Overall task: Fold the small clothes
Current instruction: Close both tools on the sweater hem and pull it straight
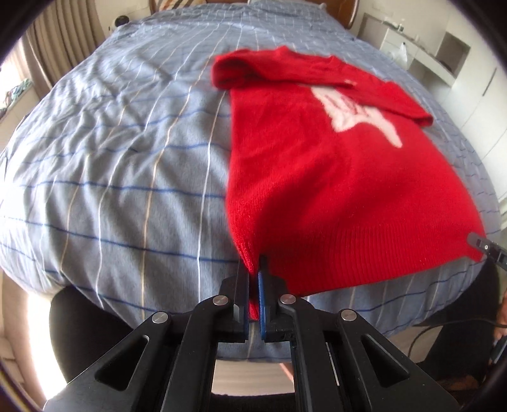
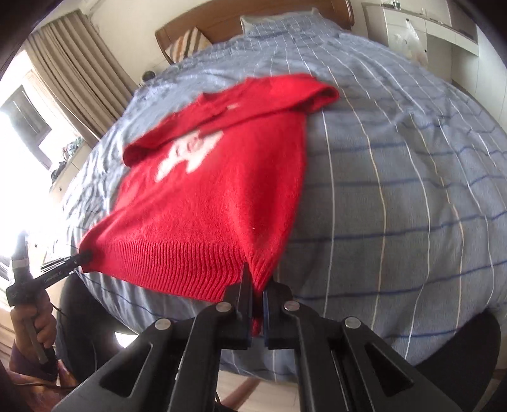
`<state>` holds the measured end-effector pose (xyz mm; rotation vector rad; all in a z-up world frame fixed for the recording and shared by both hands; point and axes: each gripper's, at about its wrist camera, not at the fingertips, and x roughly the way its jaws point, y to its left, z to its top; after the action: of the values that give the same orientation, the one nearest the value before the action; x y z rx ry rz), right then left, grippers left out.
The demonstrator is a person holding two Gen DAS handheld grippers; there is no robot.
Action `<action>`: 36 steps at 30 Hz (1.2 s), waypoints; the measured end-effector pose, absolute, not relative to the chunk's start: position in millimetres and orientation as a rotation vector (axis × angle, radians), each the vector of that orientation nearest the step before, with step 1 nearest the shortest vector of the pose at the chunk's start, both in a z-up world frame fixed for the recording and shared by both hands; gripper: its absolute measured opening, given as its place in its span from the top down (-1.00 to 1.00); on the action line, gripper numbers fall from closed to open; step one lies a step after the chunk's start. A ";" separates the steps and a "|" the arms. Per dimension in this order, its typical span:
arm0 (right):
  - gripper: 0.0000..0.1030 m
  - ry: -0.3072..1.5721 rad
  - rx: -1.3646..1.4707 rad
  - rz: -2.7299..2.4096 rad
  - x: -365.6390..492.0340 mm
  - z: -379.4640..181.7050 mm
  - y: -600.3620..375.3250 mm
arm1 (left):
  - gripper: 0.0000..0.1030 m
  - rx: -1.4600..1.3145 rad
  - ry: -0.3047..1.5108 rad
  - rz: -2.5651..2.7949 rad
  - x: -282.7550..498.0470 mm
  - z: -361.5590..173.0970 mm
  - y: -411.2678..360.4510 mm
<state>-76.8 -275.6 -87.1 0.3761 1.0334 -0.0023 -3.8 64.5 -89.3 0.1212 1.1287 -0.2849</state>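
Note:
A small red knitted sweater point(image 1: 332, 177) with a white motif lies on the blue striped bedspread point(image 1: 111, 158), both sleeves folded across its chest. My left gripper point(image 1: 253, 269) is shut on the left corner of the ribbed hem. My right gripper point(image 2: 256, 279) is shut on the right hem corner of the sweater point(image 2: 215, 202). Each gripper also shows in the other's view: the right gripper point(image 1: 475, 239) at the far hem corner, the left gripper point(image 2: 85, 253) at the left one, held by a hand point(image 2: 35, 323).
The bedspread point(image 2: 396, 190) ends just below the hem, where the person's dark trousers point(image 1: 79, 332) stand against the bed. Pillows and a wooden headboard point(image 2: 253, 19) sit at the far end. White shelves point(image 1: 427, 54) stand to the right, curtains point(image 2: 79, 66) and a window to the left.

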 end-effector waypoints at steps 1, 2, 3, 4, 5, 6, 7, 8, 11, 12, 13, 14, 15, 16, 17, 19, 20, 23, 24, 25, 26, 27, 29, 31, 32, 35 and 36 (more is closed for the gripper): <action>0.93 1.069 0.383 -0.029 -77.2 -102.3 -274.6 | 0.96 0.128 1.149 -0.264 -6.6 -99.4 63.1; 0.93 1.098 0.390 -0.059 -77.3 -116.5 -276.8 | 0.96 0.132 1.164 -0.250 -11.2 -106.2 63.3; 0.94 1.112 0.395 -0.093 -79.4 -126.0 -279.0 | 0.96 0.141 1.167 -0.240 -15.3 -109.8 62.1; 0.94 1.113 0.408 -0.117 -81.5 -130.7 -281.1 | 0.96 0.152 1.162 -0.231 -19.3 -110.7 60.6; 0.94 1.111 0.420 -0.129 -82.8 -132.1 -282.0 | 0.96 0.160 1.155 -0.222 -21.0 -110.2 59.6; 0.94 1.108 0.420 -0.137 -82.9 -131.3 -282.0 | 0.96 0.159 1.152 -0.213 -20.3 -111.0 59.6; 0.94 1.108 0.411 -0.142 -81.4 -131.3 -281.7 | 0.96 0.151 1.159 -0.206 -18.0 -114.5 60.1; 0.94 1.113 0.406 -0.147 -78.6 -133.8 -282.3 | 0.96 0.140 1.171 -0.200 -12.5 -121.4 61.7; 0.95 1.128 0.403 -0.156 -68.5 -151.3 -284.4 | 0.96 0.110 1.196 -0.191 -4.3 -138.6 62.7; 0.95 1.129 0.410 -0.157 -68.0 -155.1 -283.2 | 0.96 0.116 1.194 -0.188 -3.9 -139.8 61.6; 0.95 1.125 0.410 -0.158 -68.5 -155.4 -283.0 | 0.96 0.125 1.190 -0.185 -4.4 -139.8 60.2; 0.95 1.120 0.407 -0.160 -68.7 -155.5 -282.7 | 0.96 0.132 1.185 -0.183 -5.2 -140.2 59.0; 0.95 1.114 0.409 -0.160 -69.3 -155.6 -283.0 | 0.96 0.137 1.181 -0.183 -5.9 -141.1 58.7; 0.95 1.108 0.412 -0.160 -69.8 -156.3 -282.9 | 0.96 0.141 1.179 -0.183 -6.3 -142.2 58.3; 0.95 1.103 0.414 -0.159 -70.9 -156.6 -283.2 | 0.95 0.144 1.177 -0.184 -5.6 -142.7 57.6; 0.94 1.099 0.411 -0.160 -71.1 -156.9 -283.3 | 0.95 0.142 1.176 -0.185 -6.7 -144.9 56.7; 0.94 1.098 0.411 -0.159 -71.5 -157.4 -283.1 | 0.95 0.141 1.178 -0.185 -9.6 -143.9 55.7; 0.94 1.089 0.420 -0.153 -76.7 -158.9 -285.2 | 0.95 0.134 1.183 -0.188 -10.6 -144.5 54.5; 0.94 1.087 0.420 -0.151 -77.9 -158.8 -285.3 | 0.95 0.131 1.187 -0.188 -8.0 -142.4 53.6; 0.94 1.086 0.420 -0.150 -80.8 -159.2 -285.0 | 0.95 0.130 1.188 -0.189 -7.4 -141.6 55.7; 0.94 1.086 0.420 -0.149 -82.6 -158.3 -285.4 | 0.93 0.130 1.191 -0.189 -7.5 -140.9 56.3; 0.94 1.087 0.420 -0.148 -84.7 -157.8 -286.0 | 0.87 0.131 1.195 -0.188 -6.8 -139.3 58.3; 0.93 1.096 0.426 -0.149 -90.2 -157.3 -288.7 | 0.76 0.137 1.206 -0.181 -8.0 -135.3 63.6; 0.88 1.103 0.437 -0.152 -98.2 -157.7 -293.0 | 0.46 0.159 1.215 -0.161 -12.2 -128.0 66.2; 0.85 1.107 0.438 -0.157 -101.8 -156.7 -294.6 | 0.10 0.182 1.213 -0.142 -15.5 -123.0 67.9; 0.52 1.120 0.445 -0.188 -116.2 -152.2 -298.9 | -0.26 0.250 1.171 -0.087 -27.4 -102.7 78.0; 0.52 1.127 0.440 -0.210 -121.2 -150.4 -300.3 | -0.29 0.260 1.159 -0.079 -30.3 -96.3 83.0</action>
<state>-121.2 -300.3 -150.4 0.4398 1.1271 -0.2095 -30.3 83.0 -96.3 0.2598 1.1586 -0.0791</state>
